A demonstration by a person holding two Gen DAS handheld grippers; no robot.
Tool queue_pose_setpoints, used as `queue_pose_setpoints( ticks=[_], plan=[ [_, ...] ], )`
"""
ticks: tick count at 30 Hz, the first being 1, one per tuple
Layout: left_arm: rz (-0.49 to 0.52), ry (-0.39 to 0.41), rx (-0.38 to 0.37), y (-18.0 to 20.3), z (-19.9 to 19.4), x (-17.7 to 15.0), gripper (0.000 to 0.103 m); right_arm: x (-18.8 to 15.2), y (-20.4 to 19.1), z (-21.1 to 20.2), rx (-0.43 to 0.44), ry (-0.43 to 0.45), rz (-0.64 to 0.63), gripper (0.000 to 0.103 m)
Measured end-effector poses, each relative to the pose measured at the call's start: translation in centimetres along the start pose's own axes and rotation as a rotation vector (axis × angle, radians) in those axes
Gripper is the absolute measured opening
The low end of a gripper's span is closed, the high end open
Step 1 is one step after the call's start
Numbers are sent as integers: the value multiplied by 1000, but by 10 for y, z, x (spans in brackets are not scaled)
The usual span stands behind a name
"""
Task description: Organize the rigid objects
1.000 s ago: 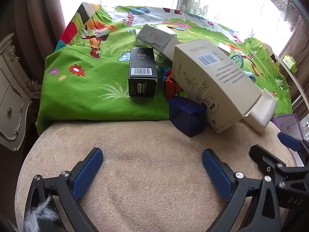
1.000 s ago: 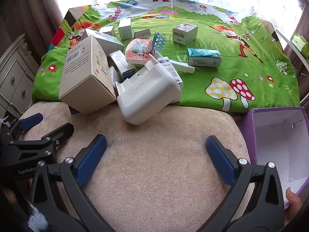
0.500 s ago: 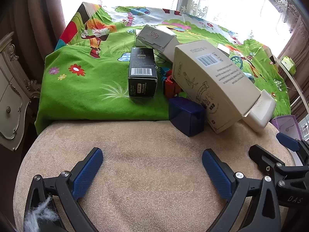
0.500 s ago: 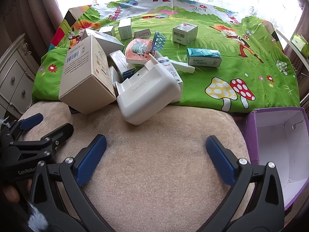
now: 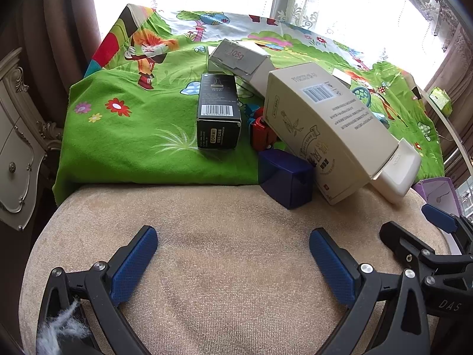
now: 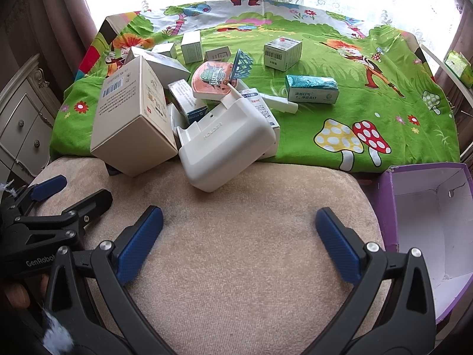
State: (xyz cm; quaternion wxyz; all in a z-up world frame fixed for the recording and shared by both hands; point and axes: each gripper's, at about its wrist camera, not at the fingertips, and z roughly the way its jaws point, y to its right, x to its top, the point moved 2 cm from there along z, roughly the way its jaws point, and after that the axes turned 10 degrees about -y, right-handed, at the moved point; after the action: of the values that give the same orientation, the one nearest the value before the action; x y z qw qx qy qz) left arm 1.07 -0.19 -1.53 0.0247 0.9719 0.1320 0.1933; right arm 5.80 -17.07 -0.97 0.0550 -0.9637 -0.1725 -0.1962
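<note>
While both grippers hover low over the beige cushion (image 6: 236,251), each has its blue-padded tongs spread wide with nothing between them; the left gripper (image 5: 233,254) sits toward the cushion's left side and the right gripper (image 6: 239,230) just beside it, toward the right; behind the cushion's far edge lies the green cartoon cloth (image 6: 369,118), and most of the boxes crowd its near left part; a black box (image 5: 218,115) lies flat near the cloth's front edge, well apart from the left corner; just right of it a small red object (image 5: 261,134) is wedged under the pile, and a dark blue box (image 5: 285,177) rests across the cloth's front edge onto the cushion; a large beige carton (image 6: 133,118) leans tilted over these, its lower corner on the cushion; touching its right side, a white holder (image 6: 224,145) marked HOLDER tips forward onto the cushion's far edge; behind it sits a round basketball toy (image 6: 214,80) among smaller cartons; farther right, apart from the pile, stand a white barcode box (image 6: 282,51) and a teal-topped box (image 6: 312,88) on open cloth; at the cushion's right edge an open purple box (image 6: 384,204) with a white inside stands empty
</note>
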Motion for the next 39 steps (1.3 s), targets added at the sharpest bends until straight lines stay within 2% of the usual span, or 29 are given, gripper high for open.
queue_pose_setpoints(
  ticks=[9,13,19,23,28,32,35,39],
  plan=[
    [-1,4,0,1,-1,-1,103,2,-1,2,-22,-8,-10,103],
    [-3,13,0,1,-3,-1,103,3,2,2,-7,-19,-7,103],
    [-2,49,-14,2,-11,-3,103,5,9,0,63,-82,-56,103],
    [-5,103,-77,4,-30,-4,103,2,13,-8,106,-53,-45,103],
    [-23,142,-159,9,-49,4,103,6,15,-16,180,-10,-93,103],
    [-43,143,-205,16,-54,21,103,13,13,-17,104,15,-185,103],
    [-73,115,-261,23,-52,36,103,22,14,-19,110,42,-211,103],
    [-133,76,-304,27,-46,55,103,35,11,-20,28,92,-254,103]
  ],
)
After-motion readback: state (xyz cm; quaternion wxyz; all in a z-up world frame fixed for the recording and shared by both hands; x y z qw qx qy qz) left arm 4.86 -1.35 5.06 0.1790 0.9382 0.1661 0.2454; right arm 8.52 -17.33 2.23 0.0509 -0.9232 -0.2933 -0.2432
